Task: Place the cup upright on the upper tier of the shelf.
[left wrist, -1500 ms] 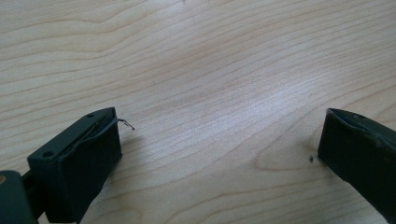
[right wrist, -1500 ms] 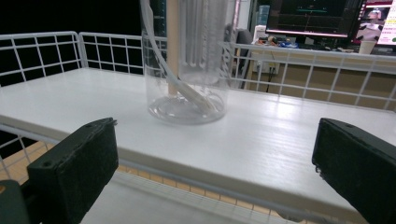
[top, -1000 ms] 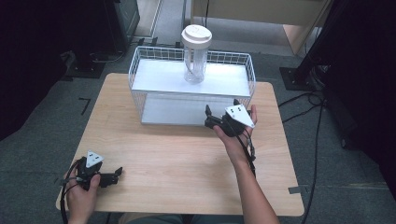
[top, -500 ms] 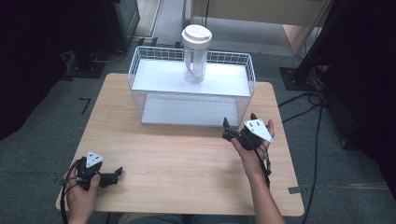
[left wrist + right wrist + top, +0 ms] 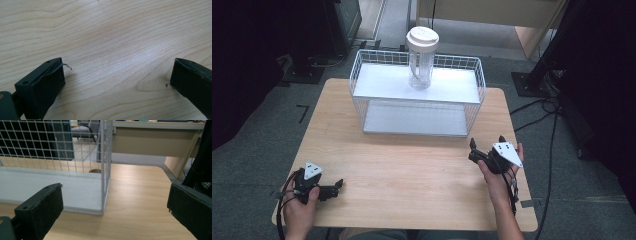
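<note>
Both tools gape wide and empty: the right tool (image 5: 484,150) near the basket (image 5: 472,112), the left tool (image 5: 329,189) low over the tabletop (image 5: 412,170).

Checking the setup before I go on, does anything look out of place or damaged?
Nothing major. The tumbler stands upright on the wire rack. Only oddity: a thin wire sticks out from one pad of the left gripper.

No readable text, label or number on anything here.
</note>
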Motion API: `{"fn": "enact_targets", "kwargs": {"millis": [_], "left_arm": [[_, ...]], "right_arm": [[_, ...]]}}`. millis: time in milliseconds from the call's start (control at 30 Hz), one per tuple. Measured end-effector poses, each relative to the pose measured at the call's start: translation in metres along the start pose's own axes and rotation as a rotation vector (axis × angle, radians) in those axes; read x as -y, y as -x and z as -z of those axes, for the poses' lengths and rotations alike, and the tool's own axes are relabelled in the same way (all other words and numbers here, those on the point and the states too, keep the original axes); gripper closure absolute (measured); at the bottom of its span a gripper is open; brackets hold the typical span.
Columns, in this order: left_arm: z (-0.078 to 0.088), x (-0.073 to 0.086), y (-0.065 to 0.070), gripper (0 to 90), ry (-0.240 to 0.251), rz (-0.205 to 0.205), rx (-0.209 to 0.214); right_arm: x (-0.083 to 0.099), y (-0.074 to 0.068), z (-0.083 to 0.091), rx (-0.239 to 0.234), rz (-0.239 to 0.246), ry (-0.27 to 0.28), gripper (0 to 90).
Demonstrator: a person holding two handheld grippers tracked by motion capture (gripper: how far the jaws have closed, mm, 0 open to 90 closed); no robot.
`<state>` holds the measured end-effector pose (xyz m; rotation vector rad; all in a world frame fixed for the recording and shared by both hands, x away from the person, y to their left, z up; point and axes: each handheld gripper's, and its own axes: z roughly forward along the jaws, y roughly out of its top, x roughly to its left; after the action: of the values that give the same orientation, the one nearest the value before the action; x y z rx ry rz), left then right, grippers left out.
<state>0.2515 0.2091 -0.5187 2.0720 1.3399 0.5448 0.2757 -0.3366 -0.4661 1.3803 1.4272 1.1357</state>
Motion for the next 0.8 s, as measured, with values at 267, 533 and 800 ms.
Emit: {"fn": "enact_targets", "kwargs": {"millis": [267,533,800], "left_arm": [[0.0,0.0,0.0,0.0,0.0,0.0,0.0],[0.0,0.0,0.0,0.0,0.0,0.0,0.0],[0.0,0.0,0.0,0.0,0.0,0.0,0.0]], "right_arm": [[0.021,0.017,0.012,0.025,-0.012,-0.037,0.5],[0.042,0.036,0.026,0.058,-0.031,-0.079,0.5],[0.059,0.057,0.043,0.082,-0.015,-0.145,0.5]]}}
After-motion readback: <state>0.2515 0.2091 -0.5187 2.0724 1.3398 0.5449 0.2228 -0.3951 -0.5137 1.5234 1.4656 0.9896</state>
